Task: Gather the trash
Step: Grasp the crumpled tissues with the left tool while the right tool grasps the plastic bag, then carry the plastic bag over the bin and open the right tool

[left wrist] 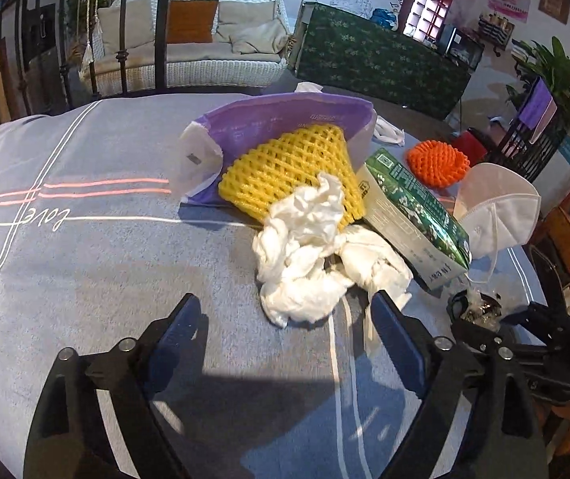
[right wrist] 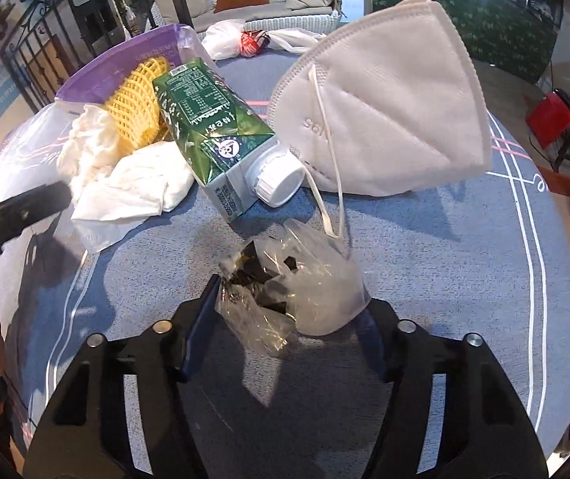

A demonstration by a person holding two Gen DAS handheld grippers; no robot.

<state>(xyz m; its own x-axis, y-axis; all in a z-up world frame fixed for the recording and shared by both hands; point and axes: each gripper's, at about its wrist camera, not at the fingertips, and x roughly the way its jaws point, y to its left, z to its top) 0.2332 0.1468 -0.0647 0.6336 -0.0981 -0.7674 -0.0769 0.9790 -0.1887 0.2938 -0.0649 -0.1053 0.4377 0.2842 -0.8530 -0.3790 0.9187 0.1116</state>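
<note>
Trash lies heaped on a blue-grey cloth (left wrist: 85,279). My left gripper (left wrist: 285,305) stands open just in front of a crumpled white tissue (left wrist: 305,255), whose near edge brushes the right finger. Behind the tissue are a yellow foam net (left wrist: 293,167), a purple bag (left wrist: 277,119), a green drink carton (left wrist: 416,207), an orange foam net (left wrist: 438,161) and a white face mask (left wrist: 500,207). My right gripper (right wrist: 291,295) is shut on a crumpled clear plastic wrapper (right wrist: 317,291) with dark bits inside. The carton (right wrist: 205,119) and mask (right wrist: 388,111) lie just beyond it.
A white plastic bag with red print (right wrist: 237,40) lies at the far edge of the cloth. One finger of the left gripper (right wrist: 25,207) reaches in from the left of the right wrist view. A wicker sofa (left wrist: 205,52) and a green-covered counter (left wrist: 377,60) stand behind.
</note>
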